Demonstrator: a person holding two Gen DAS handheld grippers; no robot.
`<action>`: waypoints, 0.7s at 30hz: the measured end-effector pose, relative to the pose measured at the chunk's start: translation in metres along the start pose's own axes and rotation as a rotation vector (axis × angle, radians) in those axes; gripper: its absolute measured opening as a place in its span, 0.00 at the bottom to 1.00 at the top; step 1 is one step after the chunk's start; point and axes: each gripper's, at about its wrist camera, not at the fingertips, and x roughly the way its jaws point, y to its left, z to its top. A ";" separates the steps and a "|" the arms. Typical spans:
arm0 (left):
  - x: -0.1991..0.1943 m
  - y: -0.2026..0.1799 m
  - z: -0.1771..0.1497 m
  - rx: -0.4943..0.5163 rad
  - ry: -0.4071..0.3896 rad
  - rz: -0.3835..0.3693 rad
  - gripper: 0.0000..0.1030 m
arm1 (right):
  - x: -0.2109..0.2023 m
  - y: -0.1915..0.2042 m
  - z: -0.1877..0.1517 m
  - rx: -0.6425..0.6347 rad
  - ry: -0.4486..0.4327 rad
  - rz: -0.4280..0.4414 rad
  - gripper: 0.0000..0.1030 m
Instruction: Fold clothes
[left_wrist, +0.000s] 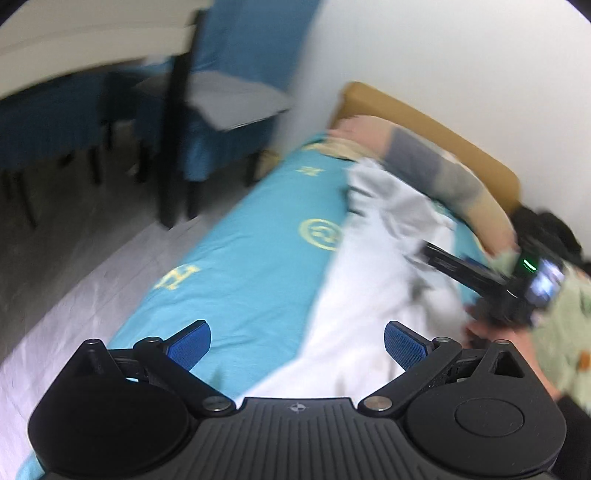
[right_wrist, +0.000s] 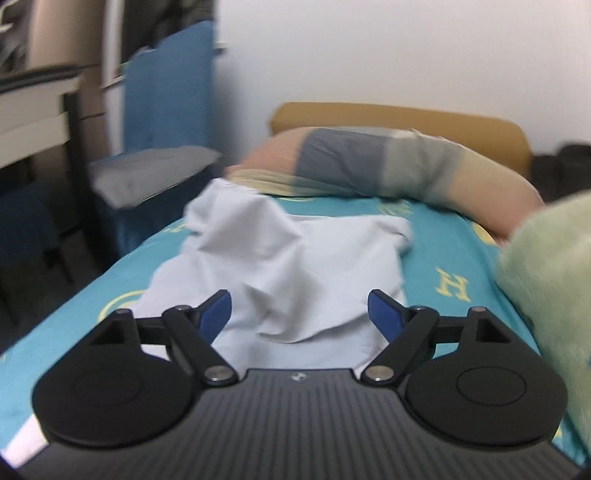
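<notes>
A white garment (left_wrist: 373, 266) (right_wrist: 291, 258) lies rumpled on a bed with a turquoise sheet (left_wrist: 240, 266) (right_wrist: 454, 251) printed with yellow marks. My left gripper (left_wrist: 297, 345) hovers open over the near edge of the garment, nothing between its blue pads (left_wrist: 190, 345). My right gripper (right_wrist: 300, 315) is open too, just above the garment's near part. In the left wrist view the right gripper (left_wrist: 439, 258) shows as a black tool held by a hand at the right, over the cloth; that view is blurred.
A long striped bolster pillow (right_wrist: 388, 166) (left_wrist: 436, 173) lies at the head of the bed against a tan headboard (right_wrist: 406, 114). A blue-covered chair (left_wrist: 221, 99) (right_wrist: 166, 122) and a table (left_wrist: 74, 40) stand left of the bed. A pale green fleece sleeve (right_wrist: 550, 280) is at the right.
</notes>
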 end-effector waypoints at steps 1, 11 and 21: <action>0.001 -0.005 -0.001 0.016 0.019 -0.016 0.98 | 0.003 0.001 0.002 -0.015 -0.003 0.019 0.80; 0.007 -0.044 -0.014 0.143 0.190 -0.152 0.96 | 0.060 0.010 0.008 -0.006 0.062 0.011 0.65; 0.020 -0.030 -0.017 0.091 0.255 -0.138 0.95 | 0.091 -0.006 0.043 -0.014 0.055 -0.086 0.03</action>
